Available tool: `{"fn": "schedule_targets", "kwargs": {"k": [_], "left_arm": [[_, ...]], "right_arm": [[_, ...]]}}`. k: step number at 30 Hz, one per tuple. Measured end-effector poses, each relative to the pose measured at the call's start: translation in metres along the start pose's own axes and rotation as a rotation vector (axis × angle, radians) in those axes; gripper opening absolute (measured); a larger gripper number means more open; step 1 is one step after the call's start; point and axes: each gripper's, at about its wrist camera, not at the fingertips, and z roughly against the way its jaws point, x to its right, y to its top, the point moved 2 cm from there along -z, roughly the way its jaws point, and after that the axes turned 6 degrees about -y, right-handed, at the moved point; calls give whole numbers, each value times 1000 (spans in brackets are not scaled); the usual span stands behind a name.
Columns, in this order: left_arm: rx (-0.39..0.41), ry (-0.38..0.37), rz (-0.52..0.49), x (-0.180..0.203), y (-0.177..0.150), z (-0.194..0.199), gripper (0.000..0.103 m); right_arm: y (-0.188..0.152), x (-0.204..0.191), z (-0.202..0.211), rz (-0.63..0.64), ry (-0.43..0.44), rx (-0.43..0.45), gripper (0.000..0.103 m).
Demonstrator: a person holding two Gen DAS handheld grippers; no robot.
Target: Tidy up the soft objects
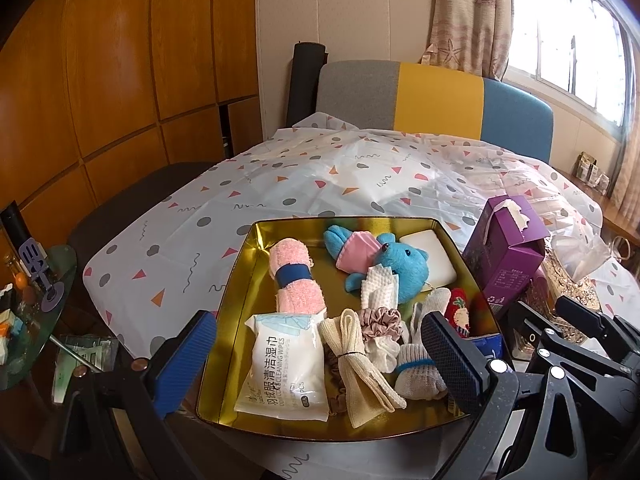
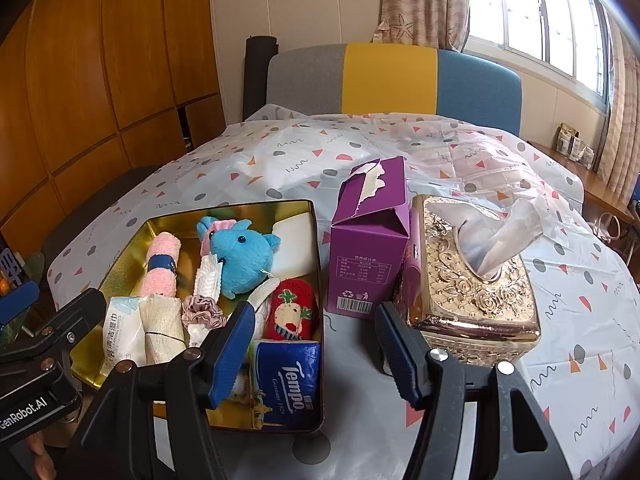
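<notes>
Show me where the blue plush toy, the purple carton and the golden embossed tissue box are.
Blue plush toy (image 2: 240, 256): right wrist view, on its head.
Purple carton (image 2: 366, 256): right wrist view, front face.
Golden embossed tissue box (image 2: 480, 300): right wrist view, embossed top.

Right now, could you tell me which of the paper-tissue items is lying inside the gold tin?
The blue Tempo tissue pack, in the gold tin's near right corner. The purple carton and the ornate gold tissue box stand outside on the tablecloth.
</notes>
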Motion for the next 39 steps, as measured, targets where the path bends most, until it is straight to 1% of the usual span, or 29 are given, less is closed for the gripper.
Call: {"fn": "schedule_targets", "kwargs": {"k": [39], "left_arm": [[0,6,11,-2,-1,2,103]], "right_arm": [[-3,-3,1,6,0,-10,63]]}}
